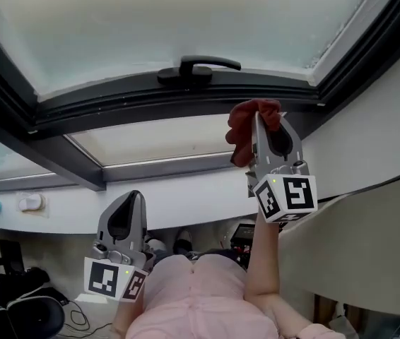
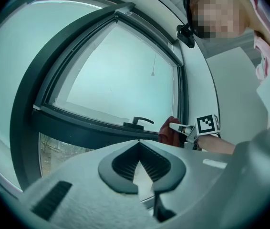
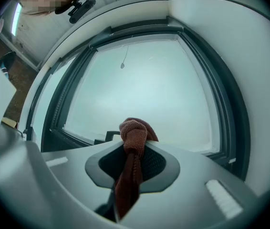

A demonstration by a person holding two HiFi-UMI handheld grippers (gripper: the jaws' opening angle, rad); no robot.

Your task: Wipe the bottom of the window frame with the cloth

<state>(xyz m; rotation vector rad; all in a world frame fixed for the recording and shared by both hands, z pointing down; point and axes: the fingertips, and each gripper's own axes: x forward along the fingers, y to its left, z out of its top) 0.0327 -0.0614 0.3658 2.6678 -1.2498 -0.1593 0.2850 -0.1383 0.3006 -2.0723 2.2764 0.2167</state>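
My right gripper (image 1: 258, 119) is shut on a rust-red cloth (image 1: 246, 127), raised close to the dark bottom window frame (image 1: 115, 101) near its right corner. In the right gripper view the cloth (image 3: 132, 147) bunches at the jaw tips and hangs down between them. From the left gripper view the cloth (image 2: 167, 130) and right gripper (image 2: 179, 127) show by the frame's (image 2: 77, 130) right end. My left gripper (image 1: 131, 198) hangs low, below the sill, shut with nothing in it; its closed tips (image 2: 139, 144) point toward the window.
A black window handle (image 1: 196, 68) sits on the frame left of the cloth. The white wall reveal (image 1: 377, 119) closes in on the right. A white sill (image 1: 165, 193) runs below the lower pane. Cables and equipment (image 1: 16, 302) lie on the floor at the lower left.
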